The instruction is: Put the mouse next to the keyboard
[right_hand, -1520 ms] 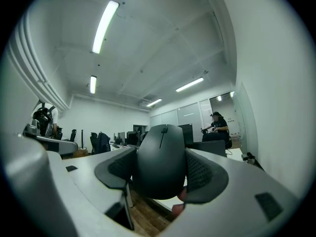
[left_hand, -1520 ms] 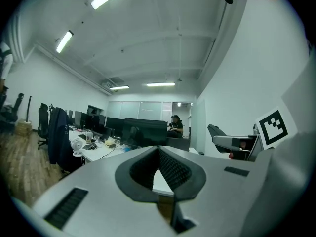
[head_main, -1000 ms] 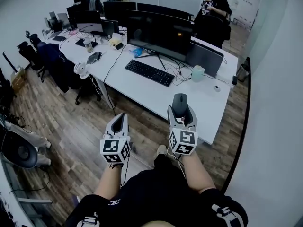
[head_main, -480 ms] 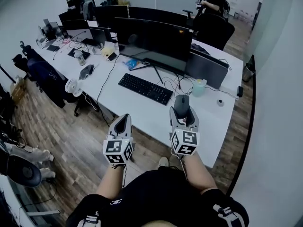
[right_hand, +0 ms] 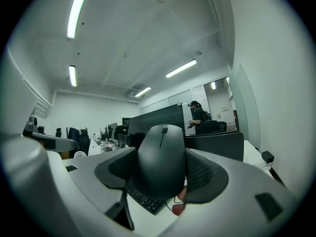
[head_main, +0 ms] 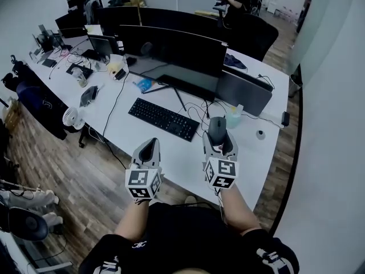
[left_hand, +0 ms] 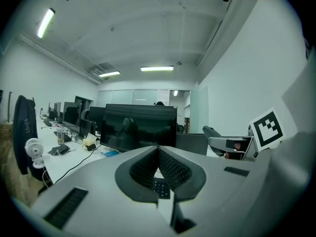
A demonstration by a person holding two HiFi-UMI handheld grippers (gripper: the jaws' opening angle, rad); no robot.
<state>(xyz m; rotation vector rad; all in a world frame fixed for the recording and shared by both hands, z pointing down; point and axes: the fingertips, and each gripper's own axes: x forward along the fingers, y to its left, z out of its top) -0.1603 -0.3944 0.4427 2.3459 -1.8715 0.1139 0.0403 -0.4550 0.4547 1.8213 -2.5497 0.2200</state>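
Right claw [head_main: 218, 135] with mouse [head_main: 217, 124], now closer to keyboard [head_main: 163, 119]

Left gripper [left_hand: 158, 149], jaws together, before a dark monitor [left_hand: 138, 127], keyboard [left_hand: 161, 187] just beneath.

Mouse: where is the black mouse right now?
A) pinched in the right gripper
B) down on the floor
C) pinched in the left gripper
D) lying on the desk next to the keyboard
A: the right gripper view shows the mouse squeezed between the jaws of the right gripper, while the left gripper is shut on nothing.
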